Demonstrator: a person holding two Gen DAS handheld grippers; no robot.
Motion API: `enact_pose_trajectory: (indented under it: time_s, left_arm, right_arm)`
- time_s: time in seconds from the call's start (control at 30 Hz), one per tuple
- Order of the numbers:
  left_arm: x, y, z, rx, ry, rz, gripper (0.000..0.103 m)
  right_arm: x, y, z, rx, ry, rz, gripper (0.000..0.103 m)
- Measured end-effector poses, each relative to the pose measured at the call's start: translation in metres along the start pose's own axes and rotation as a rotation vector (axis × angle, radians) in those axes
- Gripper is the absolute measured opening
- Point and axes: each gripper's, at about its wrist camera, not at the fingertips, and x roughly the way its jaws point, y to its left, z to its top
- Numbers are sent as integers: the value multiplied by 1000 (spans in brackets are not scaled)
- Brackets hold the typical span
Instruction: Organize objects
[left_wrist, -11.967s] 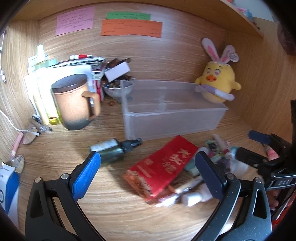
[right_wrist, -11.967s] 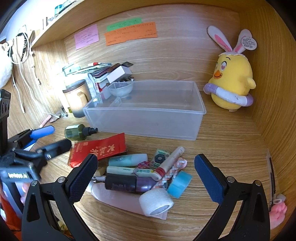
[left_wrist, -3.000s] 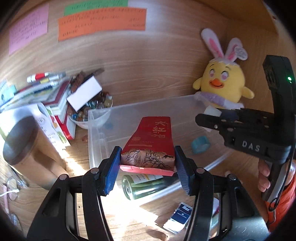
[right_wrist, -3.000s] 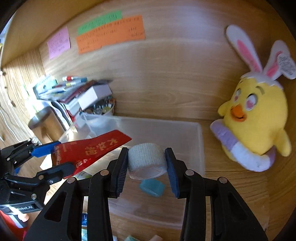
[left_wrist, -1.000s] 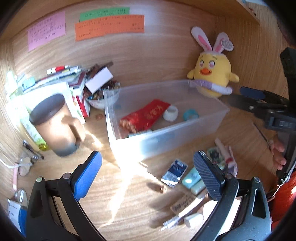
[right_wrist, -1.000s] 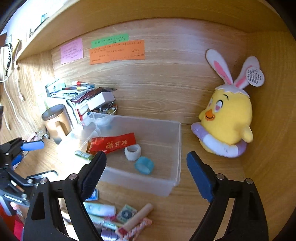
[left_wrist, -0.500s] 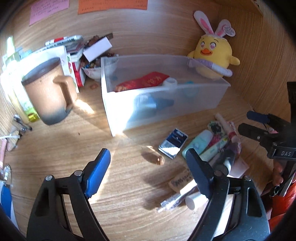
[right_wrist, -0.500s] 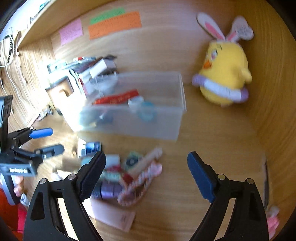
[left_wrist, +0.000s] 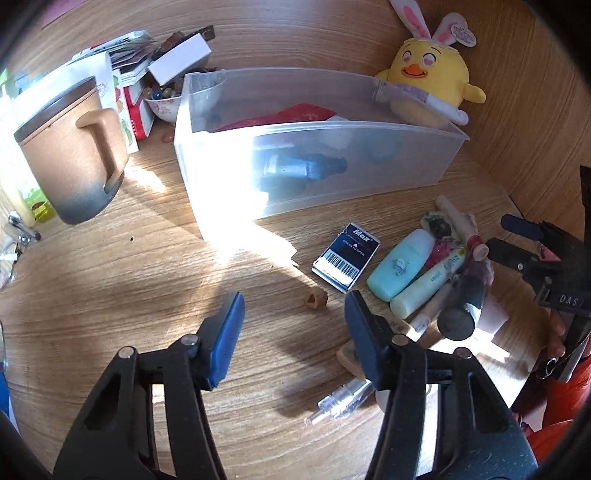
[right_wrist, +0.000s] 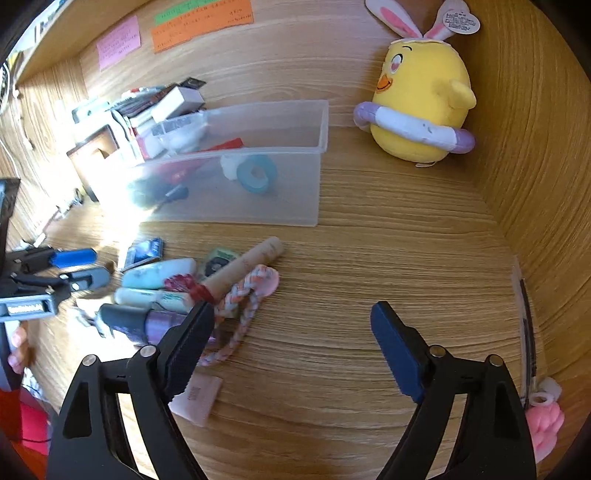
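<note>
Both wrist views above shared bin (left_wrist: 332, 173)

The right gripper (right_wrist: 291, 332) hangs open above the wooden desk (right_wrist: 369, 258). A clear plastic bin (right_wrist: 258, 184) holding a teal tape roll (right_wrist: 256, 173) sits toward the desk's back edge.

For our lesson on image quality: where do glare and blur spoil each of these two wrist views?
Left wrist view: sunlight glare whites out the near left corner of the clear bin and the desk before it. Right wrist view: the left gripper and nearby clutter are blurred; the plush chick stays sharp.
</note>
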Motion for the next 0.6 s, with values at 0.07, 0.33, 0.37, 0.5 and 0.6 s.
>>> enact_pose_trajectory:
  time_s: [0.07,0.33,0.37,0.5,0.6]
  left_arm:
    - [1,-2,2,14,-2,9,47]
    - [4,-2,5,44,-22,22,24]
    - [4,-3,5,51,-26,25,17]
    - [5,-3,5,65,-34,24,13]
    - [5,-2,5,66,-40,22,13]
  right_arm:
    - [3,-4,2,1,8,-26,77]
    - [9,-20,6,46,43,5,64]
    - [7,-19,9,44,35,8,64]
    - [8,-9,16,20,35,32,64]
    - [14,1,17,-15,48,20,64]
